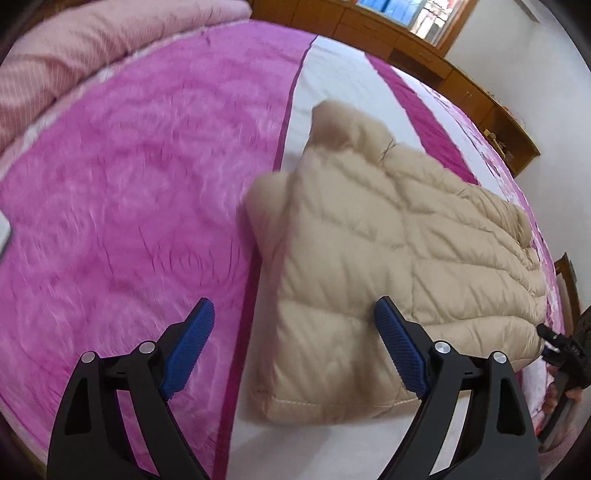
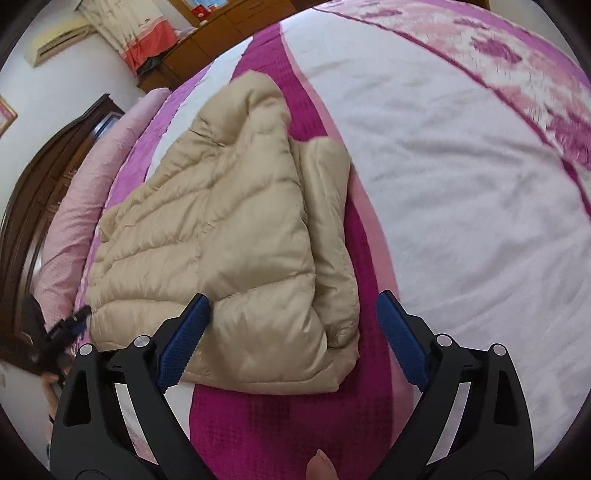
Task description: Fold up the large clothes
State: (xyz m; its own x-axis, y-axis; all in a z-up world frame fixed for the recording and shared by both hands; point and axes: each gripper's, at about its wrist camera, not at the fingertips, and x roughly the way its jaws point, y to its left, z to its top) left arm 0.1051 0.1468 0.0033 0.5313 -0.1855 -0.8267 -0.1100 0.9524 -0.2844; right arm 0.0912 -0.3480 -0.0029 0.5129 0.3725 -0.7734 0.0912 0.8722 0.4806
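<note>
Puffy tan coat lying folded on pink bed. Left tongs and right tongs both spread wide, holding nothing. Coat looking soft, light, slippery, springing back; pinching thick bottom hem likely working best.

Pink-and-white bedspread, pink quilt, wooden cabinets, curtain.

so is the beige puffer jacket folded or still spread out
Folded: the jacket lies on the bed as a compact block, one side doubled under along its right edge, no sleeve spread out.
</note>
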